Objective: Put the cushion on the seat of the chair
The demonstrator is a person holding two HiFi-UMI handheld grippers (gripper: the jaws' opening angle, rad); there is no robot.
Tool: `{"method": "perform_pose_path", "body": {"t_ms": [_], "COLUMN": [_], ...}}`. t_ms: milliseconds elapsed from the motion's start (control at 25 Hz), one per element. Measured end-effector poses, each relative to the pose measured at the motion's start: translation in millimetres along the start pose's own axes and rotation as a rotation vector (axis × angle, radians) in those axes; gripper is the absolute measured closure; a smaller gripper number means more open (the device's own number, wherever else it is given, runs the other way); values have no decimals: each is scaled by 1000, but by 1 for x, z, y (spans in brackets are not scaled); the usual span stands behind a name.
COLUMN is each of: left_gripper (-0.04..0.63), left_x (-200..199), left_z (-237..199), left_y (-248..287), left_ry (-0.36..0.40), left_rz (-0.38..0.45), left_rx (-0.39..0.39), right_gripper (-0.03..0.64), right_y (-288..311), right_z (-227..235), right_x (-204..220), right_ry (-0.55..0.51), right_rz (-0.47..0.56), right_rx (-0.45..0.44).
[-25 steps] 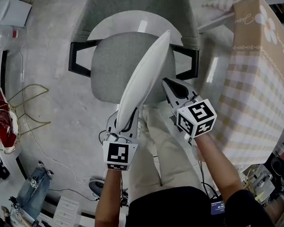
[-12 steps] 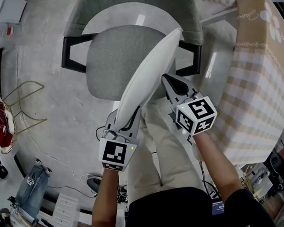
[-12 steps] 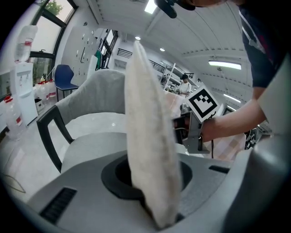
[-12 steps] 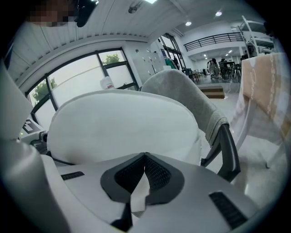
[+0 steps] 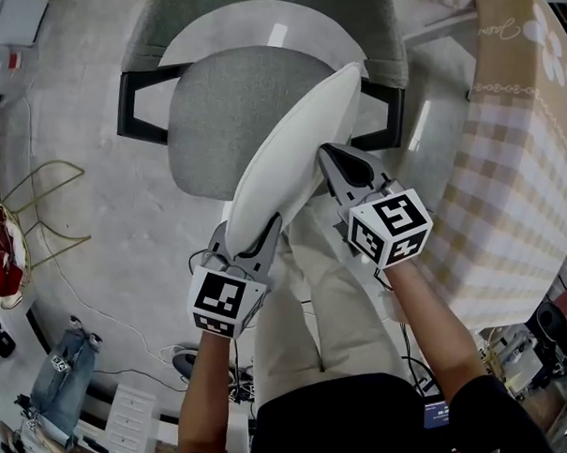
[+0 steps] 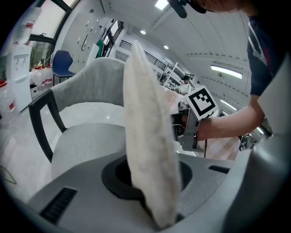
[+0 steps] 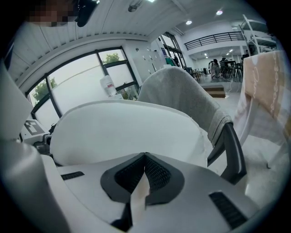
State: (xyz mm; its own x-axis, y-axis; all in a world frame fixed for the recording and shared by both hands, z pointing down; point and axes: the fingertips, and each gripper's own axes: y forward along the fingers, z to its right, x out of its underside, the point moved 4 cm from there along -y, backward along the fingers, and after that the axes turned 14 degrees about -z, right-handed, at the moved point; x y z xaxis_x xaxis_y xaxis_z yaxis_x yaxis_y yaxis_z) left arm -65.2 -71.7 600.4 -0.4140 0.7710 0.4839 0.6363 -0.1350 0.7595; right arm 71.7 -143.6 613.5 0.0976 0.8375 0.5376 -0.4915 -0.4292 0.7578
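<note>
On my feed the white cushion (image 5: pixel 294 150) is up on edge and tilted. Its far end reaches over the grey seat (image 5: pixel 217 111) of the chair and is not lying flat on it. The left gripper (image 5: pixel 249 236) has its jaws clamped on the cushion's near, lower end; in the left gripper view the padding fills the whole gap between them. The right gripper (image 5: pixel 335 164) sits against the cushion's right face. Its jaws are drawn almost together on a thin whitish strip, which I take to be a pinch of the cushion's cover, though that view is too tight for me to be sure. Black armrests (image 5: pixel 133 110) flank the seat, with the grey backrest (image 5: pixel 256 16) beyond. A table under a checked cloth (image 5: pixel 515 164) stands right of the chair.
</note>
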Motion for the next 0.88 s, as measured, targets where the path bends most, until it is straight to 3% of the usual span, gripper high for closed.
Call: {"method": "perform_pose_path", "body": {"t_ms": [280, 880], "left_gripper": [540, 540], "left_x": [-2, -12], "left_z": [-18, -68], "left_y": [3, 17], "left_ry": [-46, 27], "left_rz": [-27, -111], "left_rx": [28, -54], "right_gripper": [598, 598], "right_y": [8, 32], "right_z": [0, -3], "right_x": [3, 5], "right_ry": [2, -15], "right_rz": [-17, -62], "right_rx": [-11, -49]}}
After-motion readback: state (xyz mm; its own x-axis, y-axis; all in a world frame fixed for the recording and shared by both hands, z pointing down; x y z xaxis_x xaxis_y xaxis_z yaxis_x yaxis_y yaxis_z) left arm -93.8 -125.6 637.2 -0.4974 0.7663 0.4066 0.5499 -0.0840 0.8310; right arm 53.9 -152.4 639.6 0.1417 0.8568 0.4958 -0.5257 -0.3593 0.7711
